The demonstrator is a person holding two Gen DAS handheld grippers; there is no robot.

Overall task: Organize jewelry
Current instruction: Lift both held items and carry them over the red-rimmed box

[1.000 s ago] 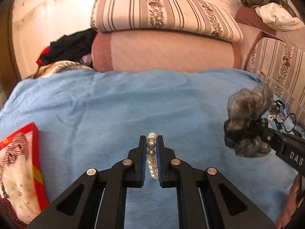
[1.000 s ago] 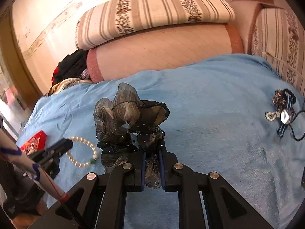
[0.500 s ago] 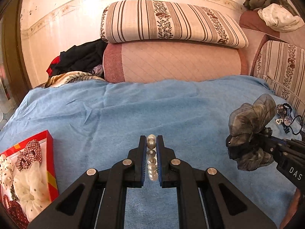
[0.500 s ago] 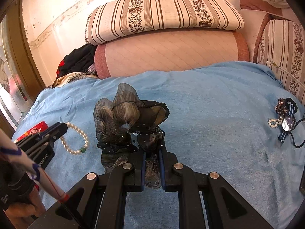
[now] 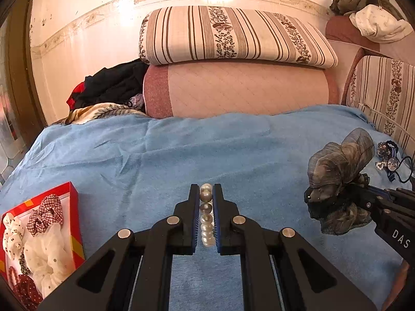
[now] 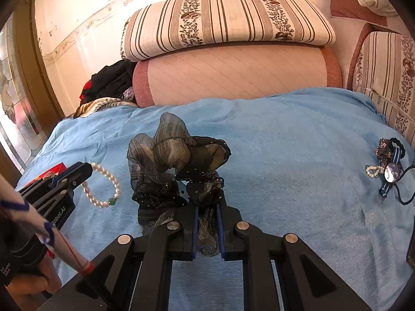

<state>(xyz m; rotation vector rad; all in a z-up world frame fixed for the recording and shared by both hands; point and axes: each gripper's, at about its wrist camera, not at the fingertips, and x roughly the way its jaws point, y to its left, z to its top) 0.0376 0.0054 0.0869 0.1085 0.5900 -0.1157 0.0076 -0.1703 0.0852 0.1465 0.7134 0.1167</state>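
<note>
While the left wrist view looks along the left gripper [image 5: 206, 202], its jaws are clenched on a pearl bracelet [image 5: 206, 216], held above the blue blanket [image 5: 181, 155] on the bed. A red box [image 5: 74, 223] of fabric scrunchies [image 5: 45, 256] lies at lower left. At right, the right gripper [image 5: 363, 202] carries a dark gauzy scrunchie [image 5: 337, 176].

From the right wrist view, the right gripper [image 6: 206, 223] has its jaws clamped on that dark gauzy scrunchie [image 6: 176, 165]. The pearl bracelet [image 6: 103, 186] hangs from the left gripper [image 6: 77, 173] at left. More jewelry [image 6: 389, 168] lies in a small heap on the blanket at far right, well apart.
</note>
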